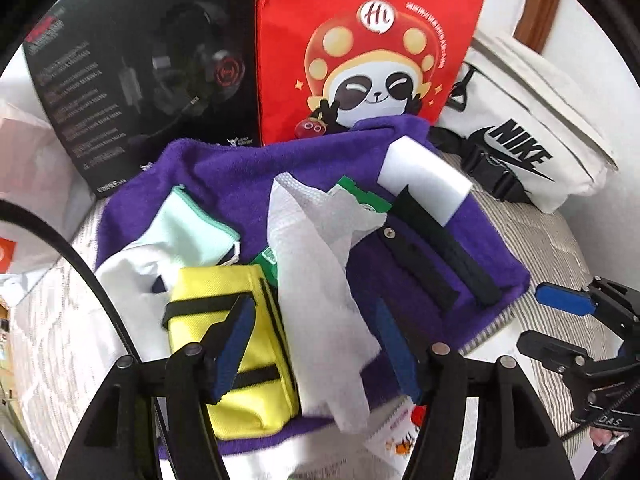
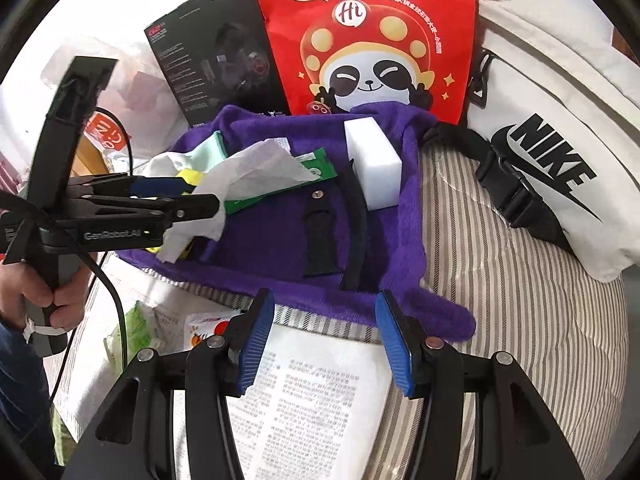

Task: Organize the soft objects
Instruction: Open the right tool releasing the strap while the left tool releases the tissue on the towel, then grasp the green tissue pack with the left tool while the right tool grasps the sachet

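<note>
hovering over the purple towel (image 1: 224, 168), the left gripper (image 1: 316, 344) has its jaws spread wide around the crumpled white tissue (image 1: 316, 280), gripping nothing, one pad above the yellow pouch (image 1: 224, 320). the right gripper (image 2: 326, 340) waits open and empty at the towel's near edge, above a printed sheet (image 2: 316, 392). the tissue drapes over the green packet (image 2: 316, 168) near the towel's middle; the white sponge (image 2: 372, 160) sits toward the far right corner, with two black straps (image 2: 336, 224) beside it. closing here, the jaws would likely snag the pouch or packet along with the tissue, and thin paper may tear or slip out. pulling the towel edge would tip everything.
</note>
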`<control>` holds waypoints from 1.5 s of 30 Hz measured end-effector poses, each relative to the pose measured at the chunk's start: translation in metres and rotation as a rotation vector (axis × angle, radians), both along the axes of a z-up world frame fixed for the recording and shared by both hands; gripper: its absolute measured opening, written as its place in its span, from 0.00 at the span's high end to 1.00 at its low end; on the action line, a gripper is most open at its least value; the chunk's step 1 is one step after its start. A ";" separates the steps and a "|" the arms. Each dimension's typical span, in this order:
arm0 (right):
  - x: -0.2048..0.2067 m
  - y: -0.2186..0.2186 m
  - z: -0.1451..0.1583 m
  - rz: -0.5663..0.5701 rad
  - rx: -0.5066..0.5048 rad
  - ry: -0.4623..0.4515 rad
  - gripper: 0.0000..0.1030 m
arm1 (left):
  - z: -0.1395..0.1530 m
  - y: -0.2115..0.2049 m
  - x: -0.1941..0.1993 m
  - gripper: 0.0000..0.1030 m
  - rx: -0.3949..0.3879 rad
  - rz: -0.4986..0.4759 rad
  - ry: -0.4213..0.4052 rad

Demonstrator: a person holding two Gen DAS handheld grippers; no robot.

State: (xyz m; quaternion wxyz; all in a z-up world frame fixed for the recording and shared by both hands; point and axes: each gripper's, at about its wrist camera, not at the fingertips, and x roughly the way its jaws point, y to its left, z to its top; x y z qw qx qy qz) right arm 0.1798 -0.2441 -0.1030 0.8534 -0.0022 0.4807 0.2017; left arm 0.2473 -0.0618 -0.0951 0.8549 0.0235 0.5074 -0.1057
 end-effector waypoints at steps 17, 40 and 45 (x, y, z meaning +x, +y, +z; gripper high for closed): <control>-0.052 0.040 -0.009 0.062 -0.013 -0.003 0.21 | 0.006 0.050 -0.107 0.25 -0.028 0.004 -0.035; -0.075 0.017 -0.026 -0.024 -0.043 0.017 0.21 | -0.053 0.047 -0.142 0.53 -0.005 -0.002 -0.071; -0.069 0.038 -0.028 0.011 -0.040 -0.004 0.22 | -0.055 0.082 -0.144 0.53 0.011 0.146 -0.090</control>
